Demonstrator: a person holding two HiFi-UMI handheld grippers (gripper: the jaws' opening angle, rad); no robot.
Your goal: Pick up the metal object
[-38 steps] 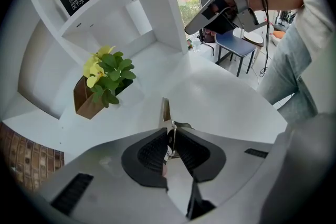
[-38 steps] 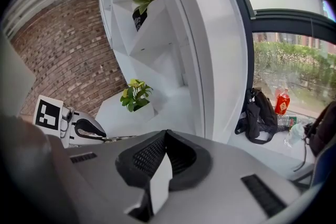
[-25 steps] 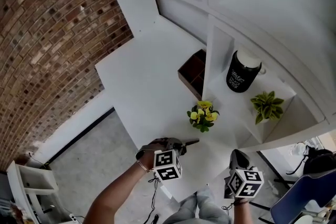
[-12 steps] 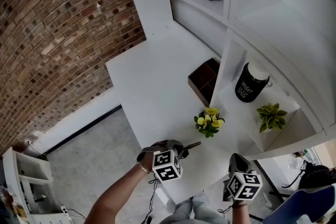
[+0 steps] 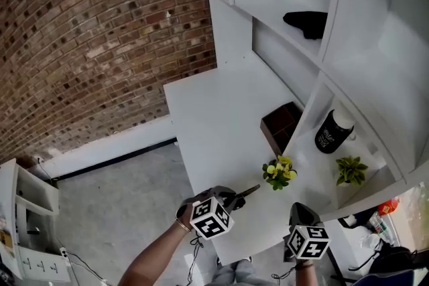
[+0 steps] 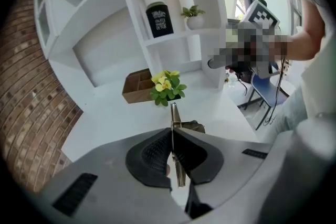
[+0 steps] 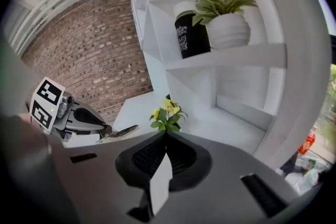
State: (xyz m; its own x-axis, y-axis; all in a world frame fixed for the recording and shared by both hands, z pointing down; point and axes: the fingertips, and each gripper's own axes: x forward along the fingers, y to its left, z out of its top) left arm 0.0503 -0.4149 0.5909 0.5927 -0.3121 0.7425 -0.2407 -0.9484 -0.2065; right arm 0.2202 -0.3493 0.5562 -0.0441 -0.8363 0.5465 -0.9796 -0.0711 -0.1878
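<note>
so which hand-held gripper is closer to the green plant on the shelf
Right. In the head view the right hand-held gripper is below-left of the green plant; the left hand-held gripper, holding the metal object, is further left.

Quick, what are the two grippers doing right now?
Left gripper: its jaws have just been closing and are shut on the thin metal object.
Right gripper: closed, holding nothing.

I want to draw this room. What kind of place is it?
Probably a study or office corner indoors: a white desk beside a brick wall, and white shelves holding a potted plant and a black jar.
</note>
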